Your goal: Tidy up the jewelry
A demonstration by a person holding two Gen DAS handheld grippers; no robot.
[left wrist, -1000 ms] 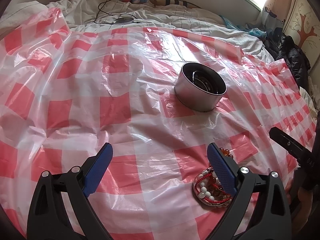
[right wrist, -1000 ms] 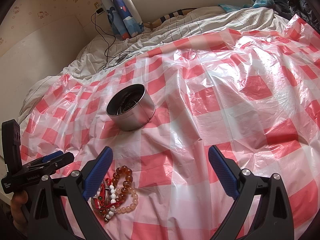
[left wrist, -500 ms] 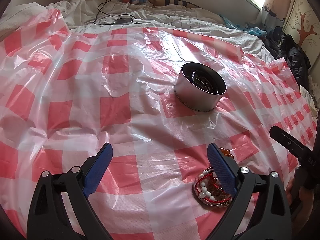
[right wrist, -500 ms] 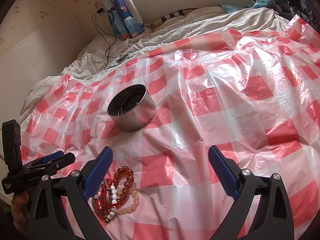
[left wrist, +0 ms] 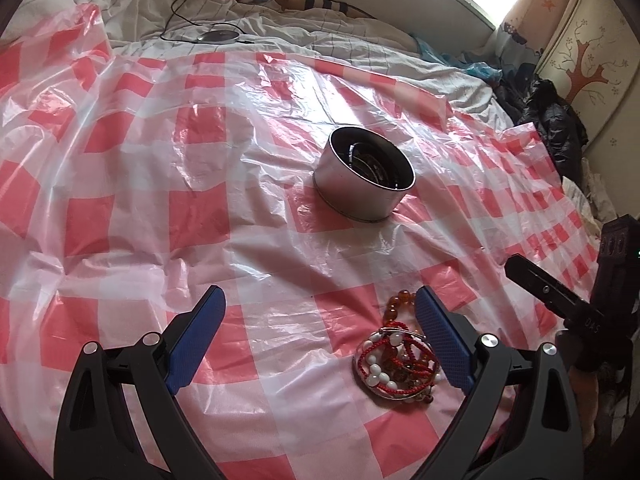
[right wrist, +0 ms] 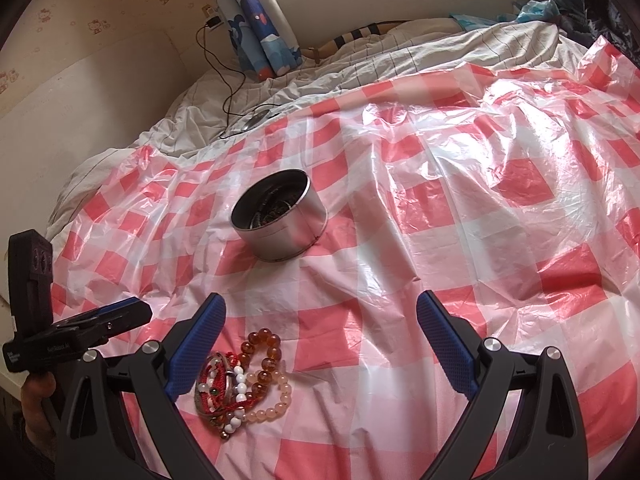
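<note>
Bracelets (right wrist: 240, 384), a tangled heap of red cord, white beads and amber beads, lie on the checked plastic sheet (right wrist: 460, 208) spread over the bed, at the near edge and between my two grippers. From my right gripper (right wrist: 320, 344) the heap sits low and to the left, just beside the left finger and partly outside the span. From my left gripper (left wrist: 318, 338) the same heap (left wrist: 394, 364) sits low and to the right, touching or nearly touching the inner face of the right finger. Both grippers are spread wide and hold nothing. The metal tin (left wrist: 366, 176) stands upright farther up the sheet, well apart from the heap, with dark items already inside; I cannot tell what they are. In the right wrist view the tin (right wrist: 280, 216) lies up and left of centre. Judgement: neither gripper is centred on the heap, and both look about equally near. The heap has no clear long axis, only a slight stretch from near to far along the amber strand. The next move needs a sideways shift before closing. Risk: strands may snag and several may lift together.
</note>
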